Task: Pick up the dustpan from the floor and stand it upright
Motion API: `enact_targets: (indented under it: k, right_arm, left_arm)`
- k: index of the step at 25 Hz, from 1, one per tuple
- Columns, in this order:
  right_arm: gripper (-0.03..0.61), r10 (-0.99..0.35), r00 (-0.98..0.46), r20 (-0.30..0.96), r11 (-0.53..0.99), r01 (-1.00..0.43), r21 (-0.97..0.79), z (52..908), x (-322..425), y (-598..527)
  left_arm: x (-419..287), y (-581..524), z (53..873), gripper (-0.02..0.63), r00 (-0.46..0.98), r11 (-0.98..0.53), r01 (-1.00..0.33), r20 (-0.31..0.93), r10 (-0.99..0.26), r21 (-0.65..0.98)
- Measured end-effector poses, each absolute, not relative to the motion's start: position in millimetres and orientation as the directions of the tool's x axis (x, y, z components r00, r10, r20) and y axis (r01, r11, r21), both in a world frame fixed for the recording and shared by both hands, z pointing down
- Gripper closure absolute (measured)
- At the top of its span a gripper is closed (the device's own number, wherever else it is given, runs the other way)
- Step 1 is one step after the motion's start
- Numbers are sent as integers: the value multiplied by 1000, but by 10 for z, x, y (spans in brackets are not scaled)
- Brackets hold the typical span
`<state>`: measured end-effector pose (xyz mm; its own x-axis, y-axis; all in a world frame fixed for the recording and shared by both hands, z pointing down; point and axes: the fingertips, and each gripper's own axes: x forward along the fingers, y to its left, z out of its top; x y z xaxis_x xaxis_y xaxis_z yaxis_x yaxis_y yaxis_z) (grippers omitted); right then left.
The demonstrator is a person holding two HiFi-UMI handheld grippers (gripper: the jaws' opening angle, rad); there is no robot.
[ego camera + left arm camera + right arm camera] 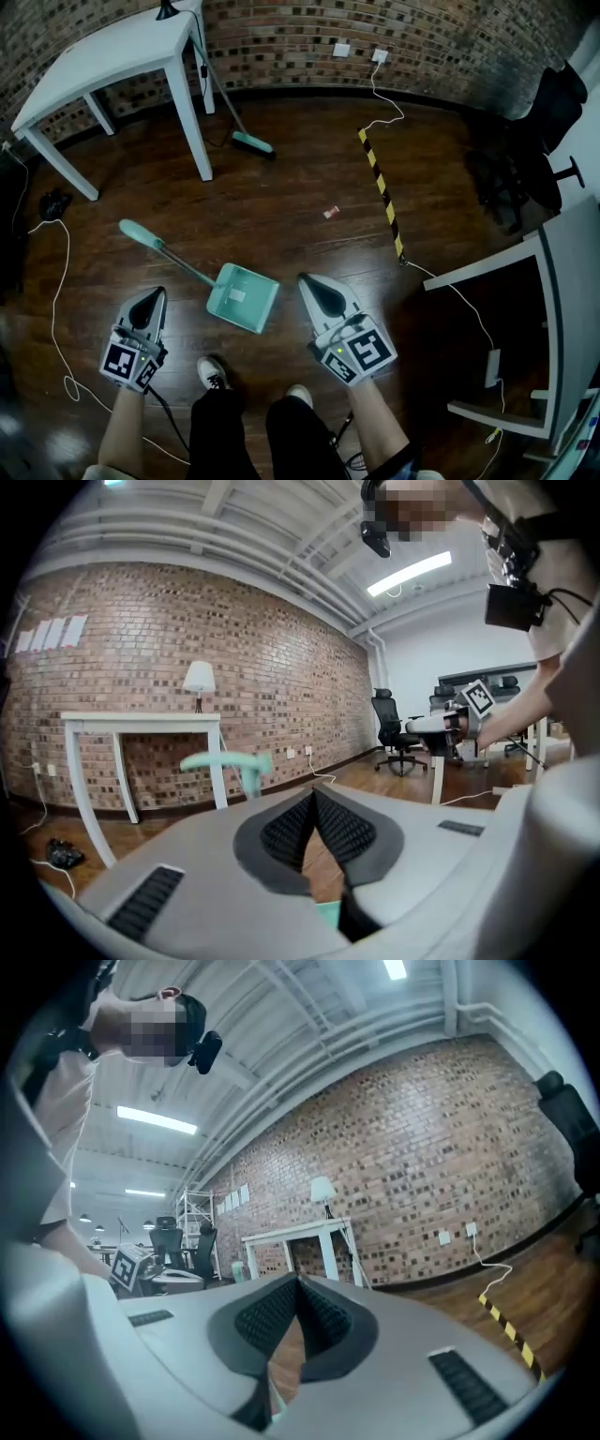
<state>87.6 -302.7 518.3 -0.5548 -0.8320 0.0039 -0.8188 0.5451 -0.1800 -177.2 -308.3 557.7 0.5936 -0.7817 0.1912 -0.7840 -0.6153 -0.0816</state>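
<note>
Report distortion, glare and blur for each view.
Head view: fisheye bows the brick wall and white table; faint sheen on the floor; dustpan sharp. Left gripper view: black vignetted corners, ceiling light blown out. Right gripper view: wall curves strongly, right tool close and soft.

The floor (281, 197) is dark wood laid in planks, with a soft gloss. The brick wall (450, 37) on the far side is rough and matt. The dustpan (246, 298) looks like smooth mint plastic, and its thin shaft is a duller grey (metal, by the look of it). The white table (103, 52) at far left has a flat, matt painted finish. The left gripper (153, 294) and right gripper (307, 281) have smooth matt grey shells, with black ribbed pads (284, 832).
</note>
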Motion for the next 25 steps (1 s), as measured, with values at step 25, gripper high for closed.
enact_targets:
  k: [25]
  right_arm:
    - [584, -825, -528, -199, 513, -849, 127, 62, 1730, -1915]
  left_arm:
    - [-1149, -1854, 362, 606, 466, -431, -874, -137, -874, -223]
